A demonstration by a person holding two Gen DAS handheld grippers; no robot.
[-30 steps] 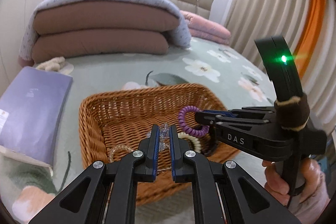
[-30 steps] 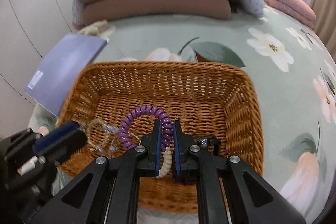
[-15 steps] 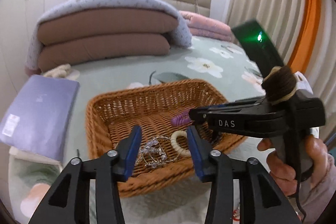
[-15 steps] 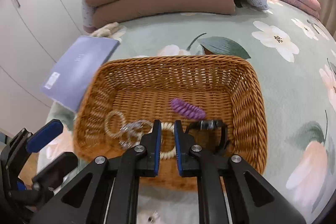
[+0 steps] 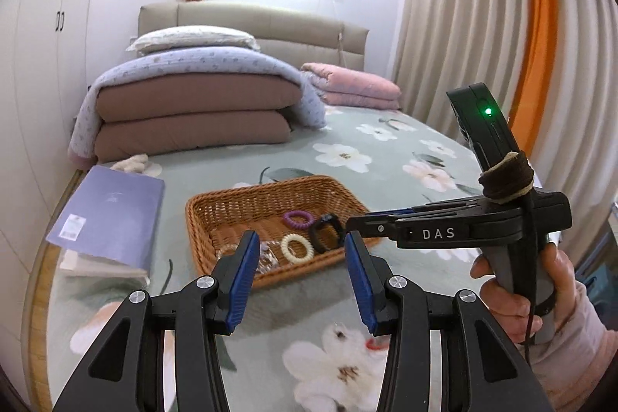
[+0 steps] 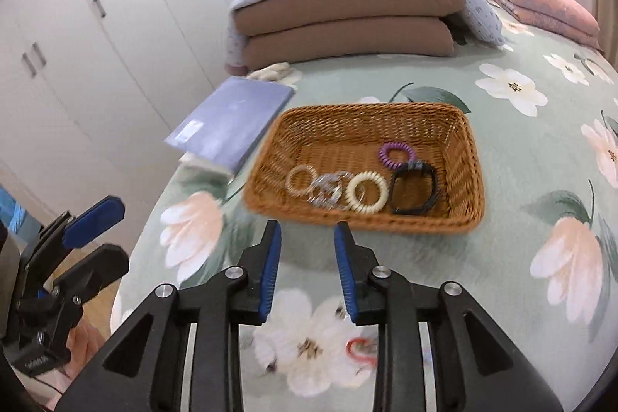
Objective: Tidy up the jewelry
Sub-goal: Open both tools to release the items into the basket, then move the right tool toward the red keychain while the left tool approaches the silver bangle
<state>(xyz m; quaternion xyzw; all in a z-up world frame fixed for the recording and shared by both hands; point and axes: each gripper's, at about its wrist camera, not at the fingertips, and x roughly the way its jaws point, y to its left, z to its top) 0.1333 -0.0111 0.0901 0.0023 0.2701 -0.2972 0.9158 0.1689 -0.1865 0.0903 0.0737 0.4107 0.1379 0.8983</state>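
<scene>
**Both grippers empty above the bed, jewelry lying in the wicker basket**

Left wrist view: The left gripper (image 5: 299, 257) has its jaws parted about halfway with nothing between them. Through the gap, toward 12 o'clock, sits the wicker basket (image 5: 231, 203) on the floral bedspread (image 5: 386, 157). Inside it lie a purple coil ring (image 5: 296, 219), a black bracelet (image 5: 326, 232), a cream coil ring (image 5: 296, 248) and a clear beaded piece (image 5: 266, 257), partly hidden behind the left finger. At 3 o'clock the right gripper (image 5: 353, 224) reaches in from the side, held by a hand (image 5: 513, 292); its tip crosses in front of the basket's right rim. A lavender folder (image 5: 112, 215) lies at 9 o'clock, near the bed's left edge. Folded quilts (image 5: 193, 111) fill 11 o'clock, with open bedspread between them and the basket.

Right wrist view: The right gripper (image 6: 307, 240) is opening, its jaws a modest way apart and bare. The basket (image 6: 475, 180) is at 12 o'clock, just beyond the fingertips, holding a small clear ring (image 6: 299, 180), the clear beaded piece (image 6: 328, 190), the cream coil ring (image 6: 367, 192), the black bracelet (image 6: 413, 188) and the purple coil ring (image 6: 396, 153). A small red loop (image 6: 357, 350) lies on the bedspread at 6 o'clock, partly behind the right finger. The left gripper (image 6: 92, 238) shows at 8 o'clock, off the bed's left edge. From 2 to 4 o'clock the bedspread is open.
</scene>
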